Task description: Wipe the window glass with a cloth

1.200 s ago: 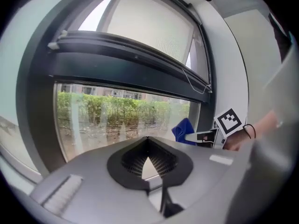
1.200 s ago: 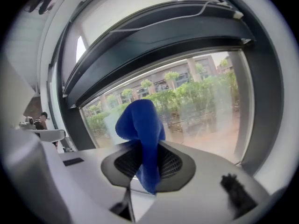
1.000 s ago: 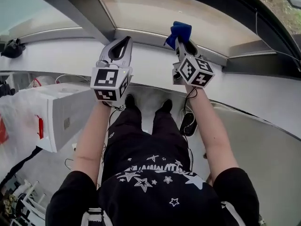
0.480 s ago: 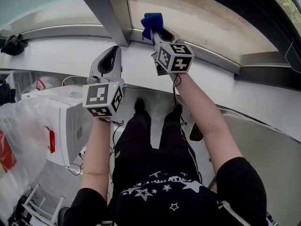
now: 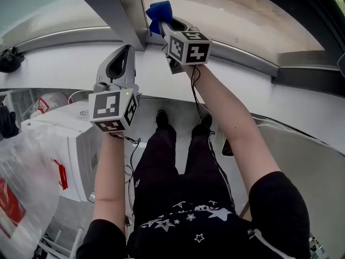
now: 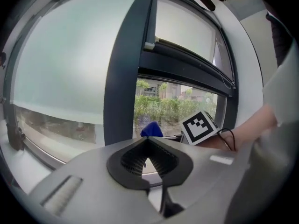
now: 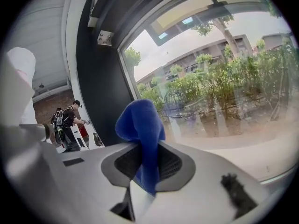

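A blue cloth point(image 5: 160, 11) is pinched in my right gripper point(image 5: 168, 23), which is shut on it. The cloth's bunched end meets the lower left corner of the window glass point(image 5: 237, 15), beside the dark mullion point(image 5: 110, 12). In the right gripper view the cloth point(image 7: 140, 125) stands up between the jaws of the right gripper point(image 7: 147, 160), with the glass point(image 7: 224, 92) just behind. My left gripper point(image 5: 125, 52) is shut on nothing and hovers over the white sill, left of and below the right one. From the left gripper point(image 6: 148, 143) I see the cloth point(image 6: 151, 130) past the mullion.
A wide white sill point(image 5: 280, 99) runs under the window. A white box-like unit point(image 5: 59, 134) and a plastic bag point(image 5: 21, 188) stand at the lower left. A black object point(image 5: 9, 58) lies on the sill at the far left. The person's legs are below.
My right gripper has carried the cloth leftward along the bottom of the glass to the mullion. The left gripper has shifted slightly left and stays shut.
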`<action>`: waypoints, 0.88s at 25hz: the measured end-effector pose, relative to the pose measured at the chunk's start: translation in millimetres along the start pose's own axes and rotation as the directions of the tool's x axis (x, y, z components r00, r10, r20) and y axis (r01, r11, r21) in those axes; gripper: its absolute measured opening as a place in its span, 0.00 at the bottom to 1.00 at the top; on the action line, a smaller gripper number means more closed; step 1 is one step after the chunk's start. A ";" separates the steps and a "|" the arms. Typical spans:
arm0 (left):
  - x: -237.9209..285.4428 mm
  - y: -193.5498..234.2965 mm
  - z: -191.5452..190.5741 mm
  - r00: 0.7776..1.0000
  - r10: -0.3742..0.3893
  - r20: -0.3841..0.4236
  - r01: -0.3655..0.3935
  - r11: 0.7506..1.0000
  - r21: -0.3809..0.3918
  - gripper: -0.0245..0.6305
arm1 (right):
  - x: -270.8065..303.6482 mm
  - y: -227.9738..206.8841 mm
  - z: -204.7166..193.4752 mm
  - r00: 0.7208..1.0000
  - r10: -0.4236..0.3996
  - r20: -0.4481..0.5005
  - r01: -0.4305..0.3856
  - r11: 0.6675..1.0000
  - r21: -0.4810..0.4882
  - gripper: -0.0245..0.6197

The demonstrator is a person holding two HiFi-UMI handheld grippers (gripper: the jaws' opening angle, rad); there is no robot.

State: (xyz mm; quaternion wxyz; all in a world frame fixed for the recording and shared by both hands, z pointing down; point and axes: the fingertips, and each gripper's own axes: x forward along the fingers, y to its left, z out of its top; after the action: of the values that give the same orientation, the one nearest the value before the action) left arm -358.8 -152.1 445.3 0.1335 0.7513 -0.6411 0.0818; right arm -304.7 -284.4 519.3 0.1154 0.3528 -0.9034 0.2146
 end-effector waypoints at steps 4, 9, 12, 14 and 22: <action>12.3 -12.3 1.5 0.999 -0.024 -0.025 0.024 1.000 0.017 0.05 | -4.3 -22.4 -2.7 1.000 -0.025 0.002 0.025 0.999 0.032 0.15; 27.7 -41.0 -6.0 0.995 -0.060 -0.076 0.062 0.998 0.023 0.05 | -29.9 -66.2 -7.0 0.997 -0.074 0.006 0.074 0.995 0.071 0.15; 38.4 -68.3 -10.5 0.991 -0.096 -0.098 0.098 0.995 0.012 0.05 | -53.1 -95.5 -7.1 0.994 -0.105 0.011 0.104 0.991 0.080 0.15; 46.6 -89.9 -12.3 0.987 -0.119 -0.106 0.121 0.993 0.006 0.05 | -72.0 -115.6 -7.8 0.992 -0.124 0.013 0.122 0.989 0.089 0.15; 89.6 -193.5 -21.5 0.959 -0.237 -0.154 0.244 0.969 0.030 0.05 | -158.1 -215.9 -23.0 0.972 -0.236 0.009 0.232 0.963 0.134 0.15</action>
State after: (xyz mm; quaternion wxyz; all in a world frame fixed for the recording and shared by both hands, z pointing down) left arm -152.4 -202.4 473.5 0.1715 0.8185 -0.5310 0.1366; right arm -40.6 -322.9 548.7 0.1052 0.4665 -0.8406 0.2542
